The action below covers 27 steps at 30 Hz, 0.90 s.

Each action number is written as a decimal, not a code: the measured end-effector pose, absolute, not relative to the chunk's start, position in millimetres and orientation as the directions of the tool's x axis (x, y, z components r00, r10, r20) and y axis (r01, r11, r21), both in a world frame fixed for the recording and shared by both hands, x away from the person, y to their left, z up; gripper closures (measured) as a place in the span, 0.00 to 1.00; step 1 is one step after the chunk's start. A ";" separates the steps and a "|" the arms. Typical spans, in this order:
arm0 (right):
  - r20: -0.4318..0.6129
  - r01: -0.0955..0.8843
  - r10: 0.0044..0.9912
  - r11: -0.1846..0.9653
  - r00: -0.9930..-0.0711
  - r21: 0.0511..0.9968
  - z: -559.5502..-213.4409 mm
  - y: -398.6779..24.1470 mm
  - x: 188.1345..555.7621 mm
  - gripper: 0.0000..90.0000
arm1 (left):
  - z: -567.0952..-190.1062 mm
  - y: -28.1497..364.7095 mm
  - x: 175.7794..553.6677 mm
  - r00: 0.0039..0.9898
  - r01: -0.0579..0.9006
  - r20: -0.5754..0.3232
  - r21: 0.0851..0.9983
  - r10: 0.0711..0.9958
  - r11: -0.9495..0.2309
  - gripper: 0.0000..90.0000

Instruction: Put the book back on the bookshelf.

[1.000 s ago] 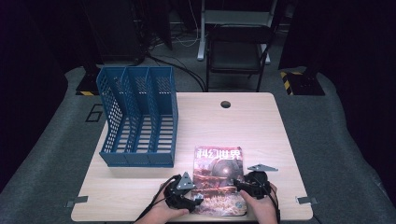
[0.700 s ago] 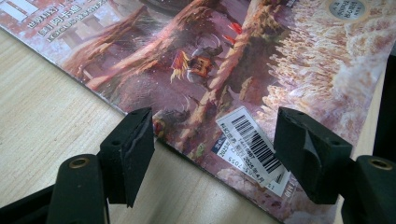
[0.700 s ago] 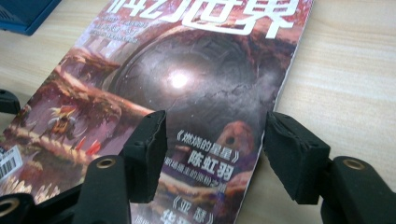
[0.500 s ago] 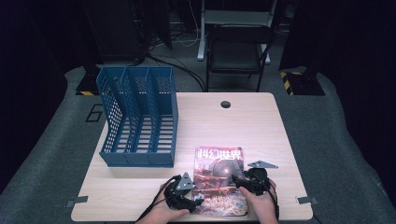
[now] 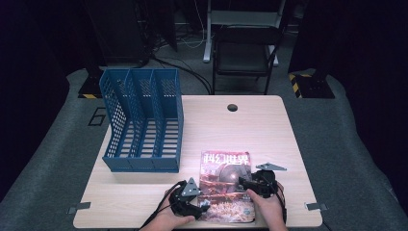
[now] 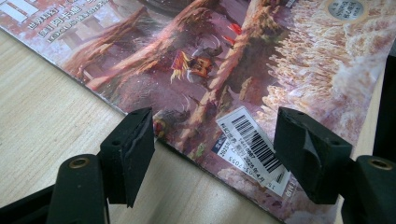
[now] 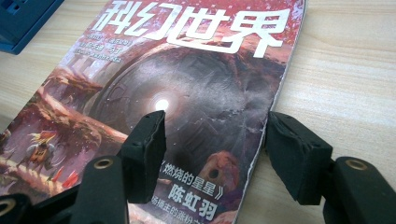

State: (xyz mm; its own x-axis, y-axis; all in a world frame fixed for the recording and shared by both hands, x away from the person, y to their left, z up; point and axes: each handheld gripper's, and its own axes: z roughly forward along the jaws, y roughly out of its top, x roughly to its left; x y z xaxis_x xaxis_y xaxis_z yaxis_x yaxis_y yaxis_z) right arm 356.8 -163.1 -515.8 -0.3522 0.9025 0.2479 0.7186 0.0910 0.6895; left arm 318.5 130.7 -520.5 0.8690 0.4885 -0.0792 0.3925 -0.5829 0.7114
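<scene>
Flat on the wooden table [image 5: 144,192], near the front edge: a magazine [image 5: 226,185] with a red-brown sci-fi cover, white title characters across its top and a dark sphere in the middle. Well apart to its left, standing on the same table, a blue three-slot mesh file rack [image 5: 144,125].

Down at the magazine's left edge, low by the near corner: the left gripper [image 5: 204,208], held in a hand [image 5: 166,222] coming in from the bottom. Seen along its own jaws [image 6: 215,149], spread wide over the cover's edge: one pad above bare wood just off the edge, the other above the cover beside the white barcode sticker [image 6: 254,149]. Nothing pinched between them, jaws released.

Over on the right edge of the magazine, about halfway up: the right gripper [image 5: 244,184], in the other hand [image 5: 267,209]. From its own camera [image 7: 215,149], straddling the cover's right edge: one pad over the dark sphere artwork, the other over the tabletop just past the page edges. Jaws just opened wider, the magazine's edge between them, pads not pressing on it. Released as well.

Beyond the table, on the grey floor: a black chair [image 5: 245,53].
</scene>
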 end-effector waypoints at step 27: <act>0.325 0.704 0.883 0.009 -0.339 0.710 -506.1 -165.7 355.3 0.42 | -520.1 130.4 319.1 0.871 0.390 -0.077 0.710 0.485 -0.587 0.32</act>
State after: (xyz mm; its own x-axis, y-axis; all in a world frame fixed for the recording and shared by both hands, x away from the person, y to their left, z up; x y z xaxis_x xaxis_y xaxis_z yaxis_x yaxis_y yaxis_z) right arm 355.3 -165.7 -506.1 -0.3392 0.8826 0.3255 0.7043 0.0089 0.7098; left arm 319.1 130.4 -520.1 0.8708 0.4855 -0.0774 0.3902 -0.5868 0.7096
